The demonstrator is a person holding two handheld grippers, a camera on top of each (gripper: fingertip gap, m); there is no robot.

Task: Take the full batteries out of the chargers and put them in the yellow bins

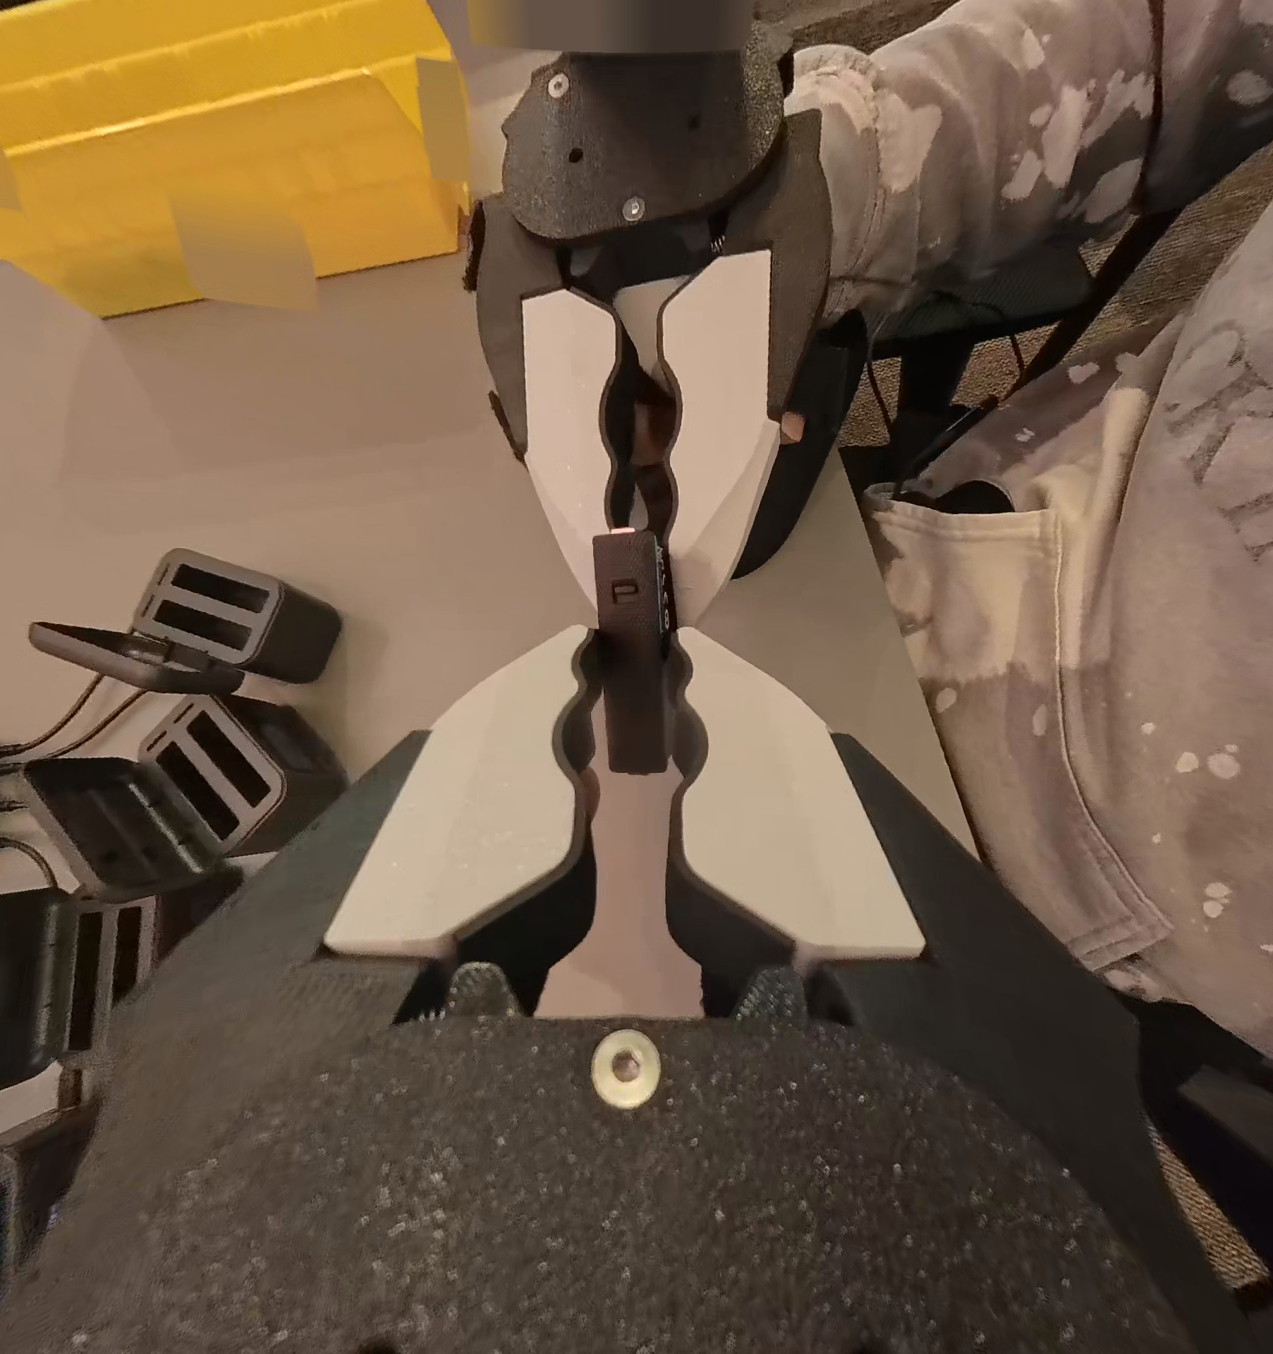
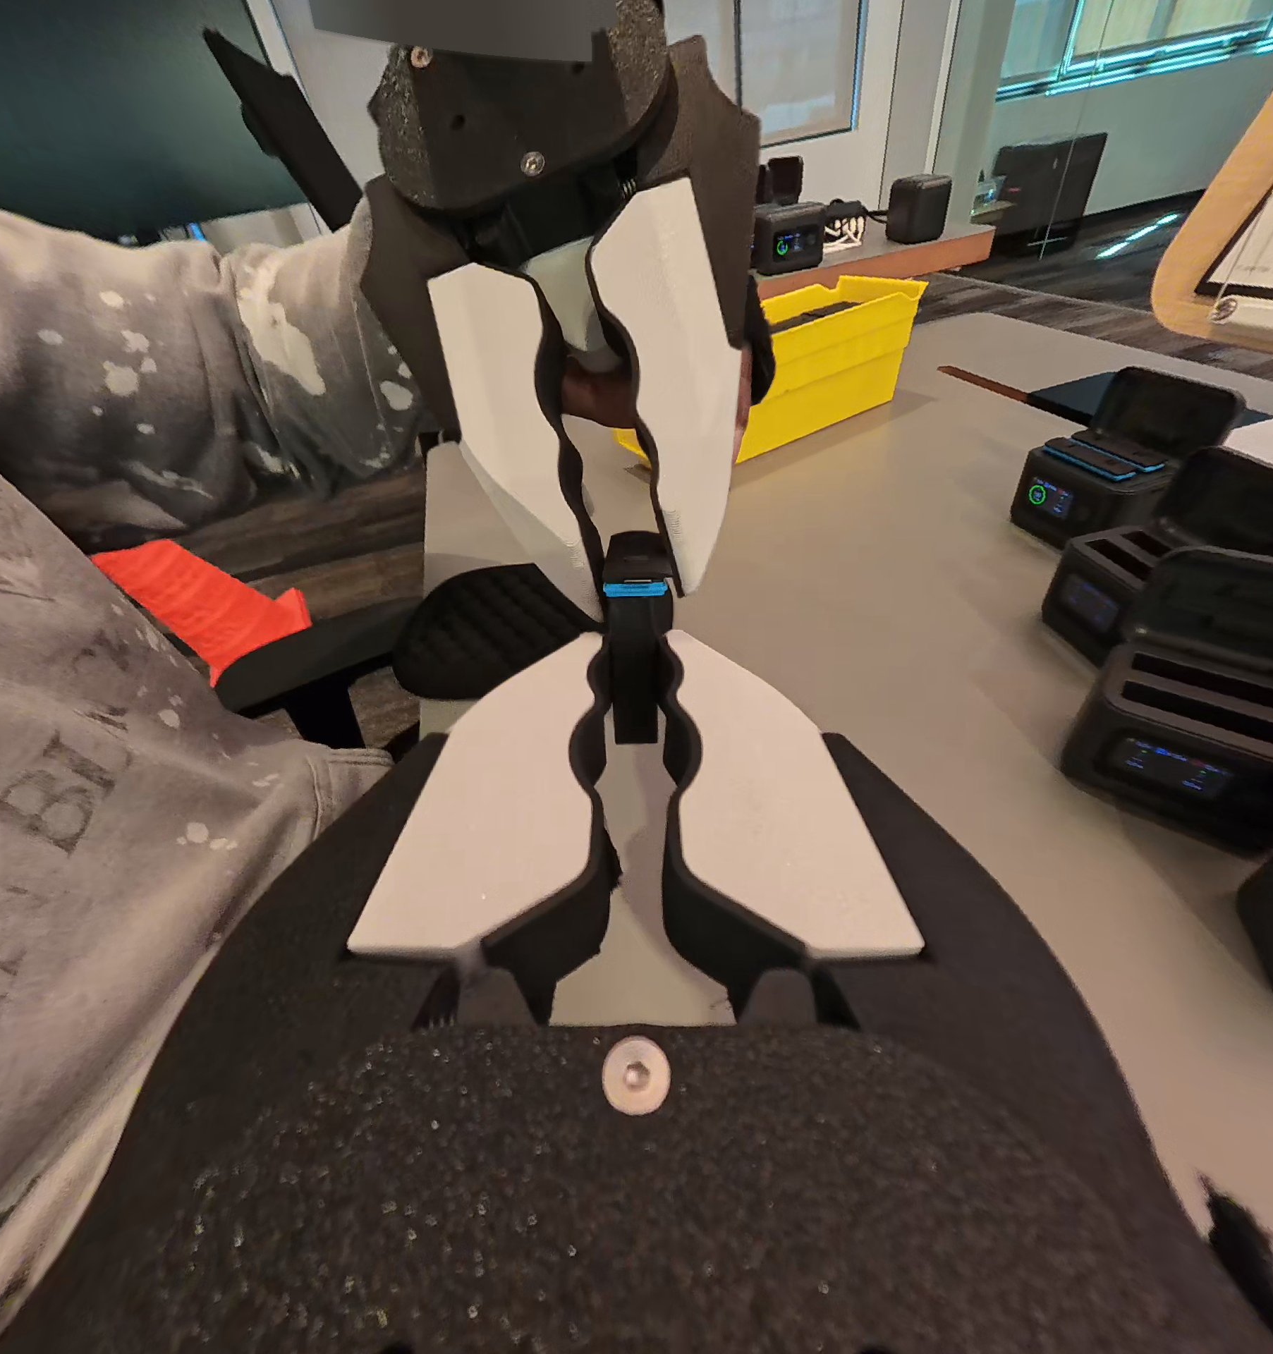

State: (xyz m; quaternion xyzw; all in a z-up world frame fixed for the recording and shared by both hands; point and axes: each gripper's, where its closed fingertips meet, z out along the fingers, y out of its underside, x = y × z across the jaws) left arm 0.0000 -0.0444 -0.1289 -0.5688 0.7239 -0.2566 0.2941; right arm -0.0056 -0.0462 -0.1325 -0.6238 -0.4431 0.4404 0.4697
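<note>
The two grippers meet tip to tip over the table [image 2: 875, 513], sharing one black battery [image 1: 632, 645] between them. The left gripper [image 1: 629, 659] is clenched on the battery's near end, its white fingers [image 1: 472, 806] pressed against the sides. Facing it, the right gripper [image 1: 644, 542] pinches the far end, so both grasp the same battery at once (in the right wrist view the blue band on the battery [image 2: 637, 590] sits just at the left gripper's [image 2: 637, 564] tips). The right gripper [image 2: 635, 681] is closed around the lower part there.

A yellow bin [image 2: 831, 352] stands farther back on the table, apart from the battery. Several black chargers [image 1: 230, 615] sit to one side, their slots open; one charger [image 2: 1102, 476] holds blue-edged batteries. A person's mottled grey sleeve [image 1: 1021, 110] shows behind.
</note>
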